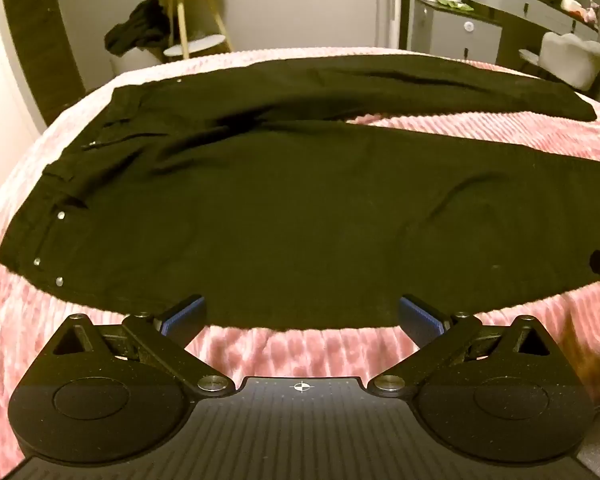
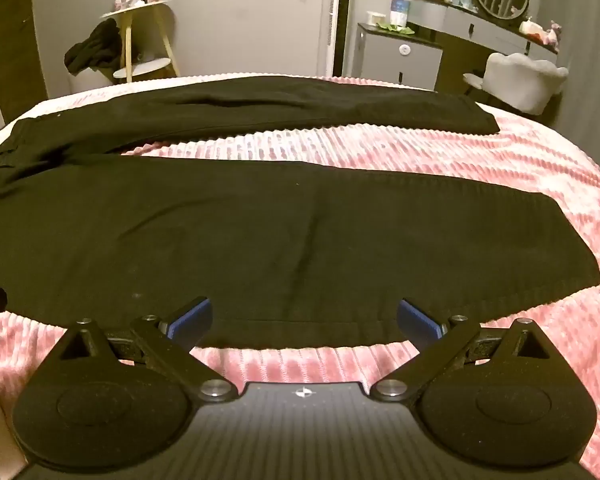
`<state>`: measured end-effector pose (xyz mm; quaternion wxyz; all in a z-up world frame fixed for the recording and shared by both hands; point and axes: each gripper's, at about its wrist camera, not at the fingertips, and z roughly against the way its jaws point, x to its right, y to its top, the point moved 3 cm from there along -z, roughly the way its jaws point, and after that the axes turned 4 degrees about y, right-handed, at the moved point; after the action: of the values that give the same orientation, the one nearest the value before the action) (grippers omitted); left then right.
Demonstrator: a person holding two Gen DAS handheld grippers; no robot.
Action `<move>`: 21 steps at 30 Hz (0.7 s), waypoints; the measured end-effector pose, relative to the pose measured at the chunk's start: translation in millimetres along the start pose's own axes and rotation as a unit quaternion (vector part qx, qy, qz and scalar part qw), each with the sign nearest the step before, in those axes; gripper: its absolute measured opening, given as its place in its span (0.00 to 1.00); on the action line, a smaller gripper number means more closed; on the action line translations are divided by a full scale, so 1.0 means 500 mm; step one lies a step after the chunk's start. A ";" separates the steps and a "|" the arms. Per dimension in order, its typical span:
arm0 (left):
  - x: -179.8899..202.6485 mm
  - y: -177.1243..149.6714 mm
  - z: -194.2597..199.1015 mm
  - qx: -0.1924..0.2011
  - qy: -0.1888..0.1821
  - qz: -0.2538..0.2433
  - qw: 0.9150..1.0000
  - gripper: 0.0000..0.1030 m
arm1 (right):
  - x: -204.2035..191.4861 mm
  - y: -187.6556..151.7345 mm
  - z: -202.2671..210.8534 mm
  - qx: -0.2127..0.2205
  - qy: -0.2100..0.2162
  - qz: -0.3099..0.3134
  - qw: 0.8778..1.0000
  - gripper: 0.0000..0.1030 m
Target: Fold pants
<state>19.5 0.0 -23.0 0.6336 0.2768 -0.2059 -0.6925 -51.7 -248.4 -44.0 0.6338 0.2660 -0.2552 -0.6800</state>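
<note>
Black pants (image 1: 284,200) spread flat on pink bedspread (image 1: 308,348), filling mid-frame in both views; waistband w/ rivets at left of left-wrist view, leg hems toward right. Legs splayed in a V w/ strip of spread showing between, near leg (image 2: 284,240) and far leg (image 2: 260,112) not yet stacked, so prob. laid out for a first lengthwise fold. Left gripper (image 1: 302,316) released, jaws wide, nothing between, hanging at bottom-center just over near edge of fabric. Right gripper (image 2: 303,318) likewise released and empty, low center, over near leg's edge. Both angled down twd cloth, likely lining up to pinch that edge.
</note>
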 end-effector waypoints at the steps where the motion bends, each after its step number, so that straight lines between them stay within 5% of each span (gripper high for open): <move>1: 0.000 0.000 0.000 0.000 -0.001 0.001 1.000 1.00 | 0.000 0.000 0.000 0.000 -0.001 0.000 1.000 0.96; 21: -0.001 -0.007 -0.013 -0.009 -0.004 0.005 1.000 1.00 | 0.016 -0.006 -0.011 -0.006 0.000 -0.002 1.000 0.96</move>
<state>20.9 1.1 -30.0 0.6385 0.2676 -0.2031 -0.6924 -50.8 -256.1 -50.4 0.6343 0.2628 -0.2507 -0.6825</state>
